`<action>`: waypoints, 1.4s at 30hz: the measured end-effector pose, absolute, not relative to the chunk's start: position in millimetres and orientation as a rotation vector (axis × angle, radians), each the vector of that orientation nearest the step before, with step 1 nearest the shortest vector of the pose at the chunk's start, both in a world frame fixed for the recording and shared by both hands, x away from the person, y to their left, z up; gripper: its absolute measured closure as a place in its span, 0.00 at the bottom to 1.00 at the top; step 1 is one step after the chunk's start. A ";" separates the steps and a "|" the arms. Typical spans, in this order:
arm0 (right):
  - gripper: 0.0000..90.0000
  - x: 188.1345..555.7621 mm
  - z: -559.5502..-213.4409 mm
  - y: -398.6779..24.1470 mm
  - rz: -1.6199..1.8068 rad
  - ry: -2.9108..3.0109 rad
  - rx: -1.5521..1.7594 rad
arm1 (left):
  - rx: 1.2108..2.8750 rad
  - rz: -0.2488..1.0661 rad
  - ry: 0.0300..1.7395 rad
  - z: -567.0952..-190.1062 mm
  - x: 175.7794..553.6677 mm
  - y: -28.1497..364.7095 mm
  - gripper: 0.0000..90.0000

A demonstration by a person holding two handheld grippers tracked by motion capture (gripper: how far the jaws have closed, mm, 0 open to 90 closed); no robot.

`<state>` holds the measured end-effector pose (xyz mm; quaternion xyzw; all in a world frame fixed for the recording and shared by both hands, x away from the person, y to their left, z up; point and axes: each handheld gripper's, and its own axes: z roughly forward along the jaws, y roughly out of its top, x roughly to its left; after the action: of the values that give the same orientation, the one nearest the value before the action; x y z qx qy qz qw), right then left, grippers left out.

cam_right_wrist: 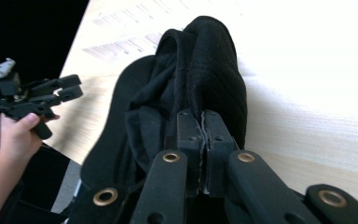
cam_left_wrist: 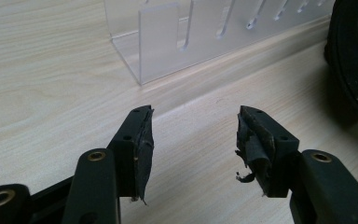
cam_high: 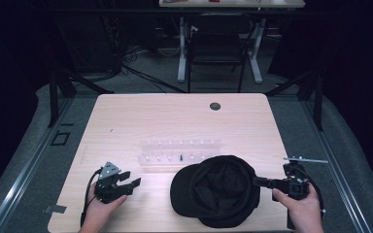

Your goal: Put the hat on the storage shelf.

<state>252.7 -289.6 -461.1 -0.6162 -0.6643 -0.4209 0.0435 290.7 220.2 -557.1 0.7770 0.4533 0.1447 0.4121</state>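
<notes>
While the left hand (cam_high: 99, 206) rests at the table's (cam_high: 126, 116) near-left edge, its left gripper (cam_high: 126, 184) points right with jaws spread, empty, toward the clear rack (cam_high: 179, 154). The right gripper (cam_high: 258, 182) (held level by the right hand (cam_high: 301, 206)) is clamped on the rim of the black cap (cam_high: 218, 190), which lies upside down at the near centre.

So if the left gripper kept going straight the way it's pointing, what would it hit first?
Probably the clear acrylic rack. The open left gripper points over bare table toward the rack's near end; the black cap sits off to the side. Depth is hard to judge.
</notes>
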 end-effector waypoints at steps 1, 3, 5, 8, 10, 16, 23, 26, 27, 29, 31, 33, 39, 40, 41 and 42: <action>0.98 252.7 -460.0 -289.2 -1.297 -2.026 -1.881 | 1.955 0.365 1.140 -557.2 290.7 220.2 0.51; 0.98 252.9 -456.3 -288.7 -1.304 -2.033 -1.867 | 1.959 0.364 1.140 -557.1 290.7 220.2 0.51; 0.98 253.1 -453.4 -288.1 -1.317 -2.037 -1.850 | 1.961 0.364 1.137 -556.9 290.8 220.1 0.51; 0.98 253.7 -447.3 -286.1 -1.337 -2.036 -1.837 | 1.961 0.364 1.139 -557.0 290.8 220.1 0.51; 0.98 254.2 -444.1 -285.1 -1.345 -2.036 -1.824 | 1.962 0.365 1.139 -557.0 290.8 220.3 0.51; 0.98 255.3 -435.4 -280.5 -1.366 -2.034 -1.795 | 1.958 0.364 1.140 -556.9 290.8 220.2 0.51; 0.98 254.6 -419.2 -267.9 -1.407 -2.052 -1.722 | 1.960 0.364 1.138 -556.9 290.8 220.2 0.51; 0.98 254.0 -413.4 -262.9 -1.440 -2.066 -1.702 | 1.959 0.363 1.139 -557.0 290.8 220.1 0.51; 0.98 253.8 -412.0 -262.1 -1.444 -2.075 -1.698 | 1.961 0.363 1.138 -556.9 290.8 220.3 0.51; 0.98 253.4 -409.1 -260.0 -1.461 -2.077 -1.681 | 1.957 0.364 1.139 -557.2 290.8 220.1 0.51; 0.98 253.2 -407.8 -259.1 -1.463 -2.081 -1.674 | 1.961 0.363 1.138 -557.0 290.8 220.3 0.51; 0.98 252.5 -403.2 -256.5 -1.476 -2.086 -1.654 | 1.958 0.363 1.140 -557.1 290.8 220.1 0.51; 0.98 250.3 -393.4 -253.5 -1.523 -2.076 -1.621 | 1.962 0.365 1.136 -557.3 290.9 219.8 0.51; 0.98 249.5 -389.5 -252.9 -1.539 -2.072 -1.612 | 1.963 0.365 1.135 -557.3 290.9 219.7 0.51; 0.98 249.0 -386.9 -252.2 -1.551 -2.068 -1.611 | 1.963 0.363 1.135 -557.2 290.9 219.6 0.51; 0.98 248.4 -384.0 -251.6 -1.561 -2.067 -1.611 | 1.962 0.363 1.136 -557.2 290.8 219.5 0.51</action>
<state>248.4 -251.6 -384.0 -0.5276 -0.6769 -0.5113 0.0453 290.8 219.5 -557.2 0.7794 0.4511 0.1442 0.4102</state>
